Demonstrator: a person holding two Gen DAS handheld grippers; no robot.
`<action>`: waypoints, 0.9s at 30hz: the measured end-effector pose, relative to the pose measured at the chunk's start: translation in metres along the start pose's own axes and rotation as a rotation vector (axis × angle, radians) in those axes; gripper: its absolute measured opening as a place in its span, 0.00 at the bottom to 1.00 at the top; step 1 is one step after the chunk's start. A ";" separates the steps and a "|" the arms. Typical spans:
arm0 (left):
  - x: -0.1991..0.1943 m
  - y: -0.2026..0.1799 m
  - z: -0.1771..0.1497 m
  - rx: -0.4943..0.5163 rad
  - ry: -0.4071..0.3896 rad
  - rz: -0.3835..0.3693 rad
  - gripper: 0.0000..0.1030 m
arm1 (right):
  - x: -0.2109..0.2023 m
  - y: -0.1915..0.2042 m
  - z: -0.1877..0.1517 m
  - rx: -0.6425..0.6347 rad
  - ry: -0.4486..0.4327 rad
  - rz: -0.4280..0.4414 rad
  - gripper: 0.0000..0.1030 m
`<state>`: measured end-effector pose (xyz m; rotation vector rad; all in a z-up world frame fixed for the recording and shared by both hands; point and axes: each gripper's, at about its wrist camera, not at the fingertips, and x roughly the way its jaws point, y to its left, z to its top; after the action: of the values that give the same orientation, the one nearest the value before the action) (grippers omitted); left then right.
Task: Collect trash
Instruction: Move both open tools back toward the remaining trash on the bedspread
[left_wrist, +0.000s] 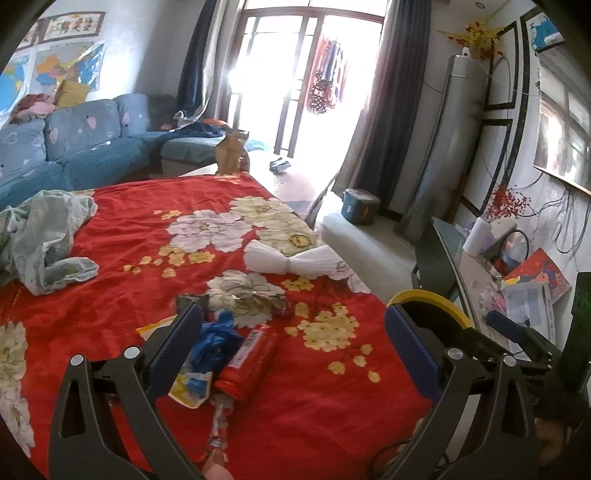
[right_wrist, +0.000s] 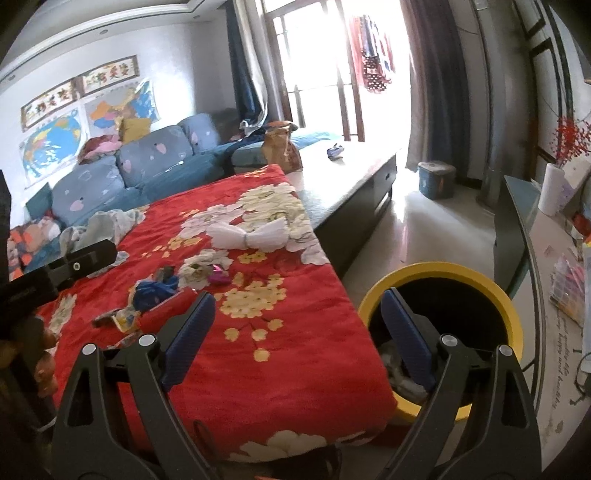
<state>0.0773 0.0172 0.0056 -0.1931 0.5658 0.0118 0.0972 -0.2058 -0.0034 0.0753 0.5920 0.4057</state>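
Red floral cloth (left_wrist: 122, 236) covers the low table in a bright living room, with a blue sofa (left_wrist: 77, 147) at ten o'clock and sunlit balcony doors (left_wrist: 295, 81) at twelve. Trash lies in a loose cluster on the cloth: a red tube (left_wrist: 251, 354) with clear crinkled wrap at its end, a crumpled blue glove (left_wrist: 216, 338) just beside it, and a white pleated paper (left_wrist: 291, 260) farther out at one o'clock. The left gripper (left_wrist: 291, 350) hangs above the tube, jaws wide, holding nothing. The right gripper (right_wrist: 295, 332) is equally wide and bare, one finger over the yellow-rimmed bin (right_wrist: 439, 271) at four o'clock off the table's edge.
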 end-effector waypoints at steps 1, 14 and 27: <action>-0.001 0.003 0.000 -0.002 -0.001 0.004 0.93 | 0.001 0.003 0.001 -0.004 0.001 0.007 0.81; -0.007 0.049 0.007 -0.059 -0.005 0.052 0.93 | 0.014 0.037 0.003 -0.060 0.035 0.053 0.81; -0.017 0.096 0.008 -0.090 0.011 0.096 0.93 | 0.032 0.077 0.000 -0.127 0.065 0.106 0.81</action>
<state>0.0611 0.1132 0.0038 -0.2535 0.5859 0.1293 0.0940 -0.1228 -0.0062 -0.0287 0.6270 0.5492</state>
